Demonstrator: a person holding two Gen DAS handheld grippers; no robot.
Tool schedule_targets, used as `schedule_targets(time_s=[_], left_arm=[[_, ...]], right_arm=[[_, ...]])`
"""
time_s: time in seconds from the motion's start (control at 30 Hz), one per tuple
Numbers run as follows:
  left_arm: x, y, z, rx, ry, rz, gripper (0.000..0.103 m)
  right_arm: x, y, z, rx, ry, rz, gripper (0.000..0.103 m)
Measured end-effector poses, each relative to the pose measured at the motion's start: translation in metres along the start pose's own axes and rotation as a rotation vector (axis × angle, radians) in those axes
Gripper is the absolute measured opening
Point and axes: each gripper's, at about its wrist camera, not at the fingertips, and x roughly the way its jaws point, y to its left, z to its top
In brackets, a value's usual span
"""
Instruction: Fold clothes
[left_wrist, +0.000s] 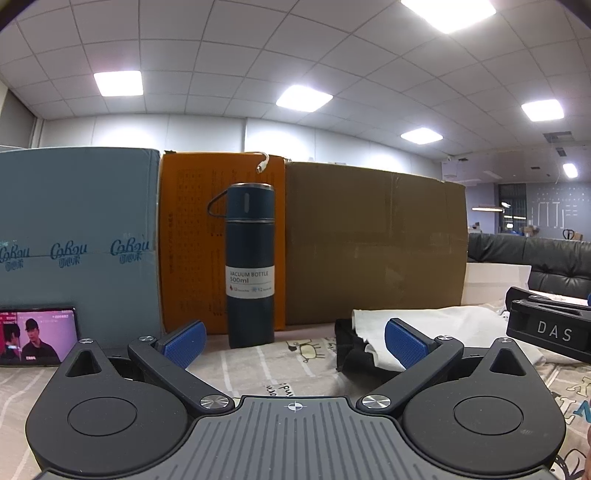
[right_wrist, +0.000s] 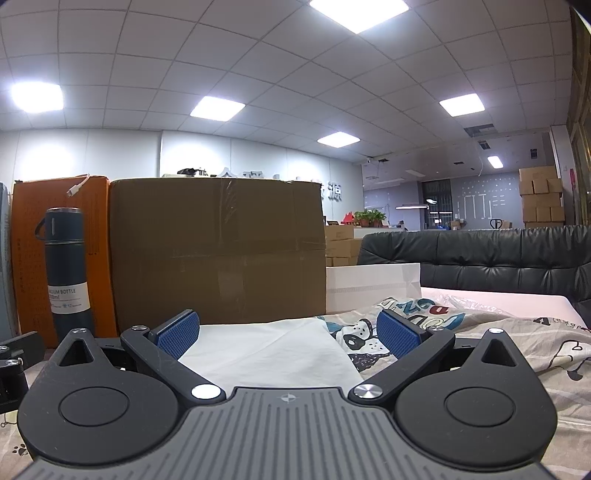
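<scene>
A white garment (right_wrist: 273, 354) lies flat on the patterned sheet, just ahead of my right gripper (right_wrist: 288, 334), which is open and empty, low over it. In the left wrist view the same white garment (left_wrist: 443, 325) lies to the right, with a dark garment (left_wrist: 351, 354) partly under its near edge. My left gripper (left_wrist: 293, 341) is open and empty, low over the sheet, left of the clothes. The right gripper's body (left_wrist: 546, 330), marked DAS, shows at the right edge of the left wrist view.
A dark blue vacuum bottle (left_wrist: 251, 266) stands ahead of the left gripper, against an orange box (left_wrist: 192, 240). A brown carton (right_wrist: 218, 251), a blue-grey box (left_wrist: 77, 236) and a white box (right_wrist: 373, 288) line the back. A phone (left_wrist: 37, 336) plays video at left. A black sofa (right_wrist: 498, 254) stands behind.
</scene>
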Motion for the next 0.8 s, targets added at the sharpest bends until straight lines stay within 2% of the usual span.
schedule_targets(time_s=[0.03,0.33,0.4,0.8], left_arm=[[0.0,0.001,0.0,-0.002,-0.001,-0.001,0.103],[0.001,0.009,0.003,-0.011,-0.009,-0.009,0.103],[-0.001,-0.001,0.0,0.005,-0.021,-0.001,0.103],[0.002,-0.005,0.0,0.017,-0.009,0.006,0.103]], right_arm=[[0.0,0.0,0.0,-0.024,0.0,-0.001,0.103],[0.003,-0.003,-0.003,0.017,-0.004,-0.024,0.103],[0.002,0.001,-0.003,0.014,-0.006,-0.033,0.103],[-0.005,-0.009,0.0,0.053,-0.023,-0.094,0.103]])
